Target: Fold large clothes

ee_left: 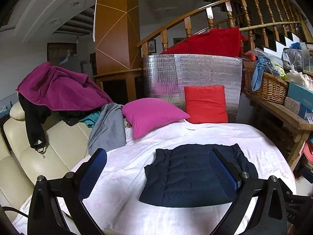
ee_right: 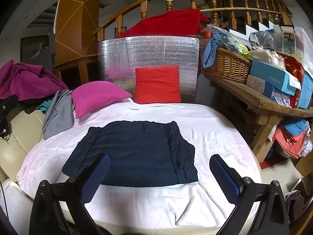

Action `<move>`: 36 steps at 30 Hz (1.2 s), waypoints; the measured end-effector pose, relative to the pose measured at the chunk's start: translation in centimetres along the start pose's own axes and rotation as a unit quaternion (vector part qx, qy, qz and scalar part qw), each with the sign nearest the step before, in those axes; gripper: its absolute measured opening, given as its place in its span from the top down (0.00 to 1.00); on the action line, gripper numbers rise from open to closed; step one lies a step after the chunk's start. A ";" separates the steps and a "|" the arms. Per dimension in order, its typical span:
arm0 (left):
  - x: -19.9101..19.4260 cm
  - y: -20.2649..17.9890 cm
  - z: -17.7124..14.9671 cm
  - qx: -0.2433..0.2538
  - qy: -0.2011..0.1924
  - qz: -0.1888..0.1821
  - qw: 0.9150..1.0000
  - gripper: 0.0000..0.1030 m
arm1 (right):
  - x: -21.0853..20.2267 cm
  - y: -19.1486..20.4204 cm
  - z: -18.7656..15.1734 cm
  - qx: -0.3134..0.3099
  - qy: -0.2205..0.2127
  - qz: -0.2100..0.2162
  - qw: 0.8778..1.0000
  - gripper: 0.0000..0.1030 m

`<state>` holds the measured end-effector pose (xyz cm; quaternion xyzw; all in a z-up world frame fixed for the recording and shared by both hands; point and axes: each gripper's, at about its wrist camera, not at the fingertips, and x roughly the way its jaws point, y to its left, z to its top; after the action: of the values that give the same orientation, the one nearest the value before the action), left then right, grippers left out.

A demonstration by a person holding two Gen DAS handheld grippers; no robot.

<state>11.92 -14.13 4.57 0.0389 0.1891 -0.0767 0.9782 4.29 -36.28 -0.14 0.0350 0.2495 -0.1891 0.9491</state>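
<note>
Through the left wrist camera I saw my left gripper (ee_left: 157,161) with its two blue-padded fingers (ee_left: 93,173) spread wide apart and holding nothing. Between and beyond them lay one dark navy quilted garment (ee_left: 187,178), folded into a rough rectangle on the pale pink blanket (ee_left: 121,168) that covered the surface. At the blanket's far edge I counted two cushions: one magenta cushion (ee_left: 152,115) lying tilted, and one red-orange cushion (ee_left: 205,104) propped upright against a silver foil panel (ee_left: 195,74). A deep red cloth (ee_left: 207,43) hung over the top of that panel. To the left, a cream leather sofa (ee_left: 49,152) carried a heap of clothes: one purple fleece garment (ee_left: 56,86) on top, one black piece (ee_left: 33,123) hanging down, and one grey garment (ee_left: 107,127) drooping towards the blanket. A woven wicker basket (ee_left: 268,86) stood on a wooden bench (ee_left: 283,115) at the right.

Through the right wrist camera my right gripper (ee_right: 158,166) was likewise wide open and empty. Its left finger (ee_right: 97,176) overlapped the navy garment's near edge in the view; I could not tell whether it touched. Its right finger hung over bare blanket. The same single garment (ee_right: 133,152) lay flat in the middle of the blanket (ee_right: 215,137), with the two cushions (ee_right: 95,96) (ee_right: 157,84) beyond it, and several blue boxes (ee_right: 273,78) beside the basket (ee_right: 227,64) on the bench.
</note>
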 end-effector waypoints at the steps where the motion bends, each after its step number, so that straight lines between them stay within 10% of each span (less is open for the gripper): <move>1: 0.2 0.0 0.0 0.000 0.001 0.001 1.000 0.01 | 0.2 0.1 0.0 0.001 0.001 0.000 1.000 0.00; 36: 5.2 0.4 -0.9 0.006 0.018 -0.010 1.000 0.01 | 5.7 0.9 0.6 0.000 0.026 -0.018 0.999 0.00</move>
<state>16.47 -14.40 1.82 0.0438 0.2065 -0.0871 0.9736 9.53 -37.50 -2.44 0.0352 0.2751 -0.2052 0.9386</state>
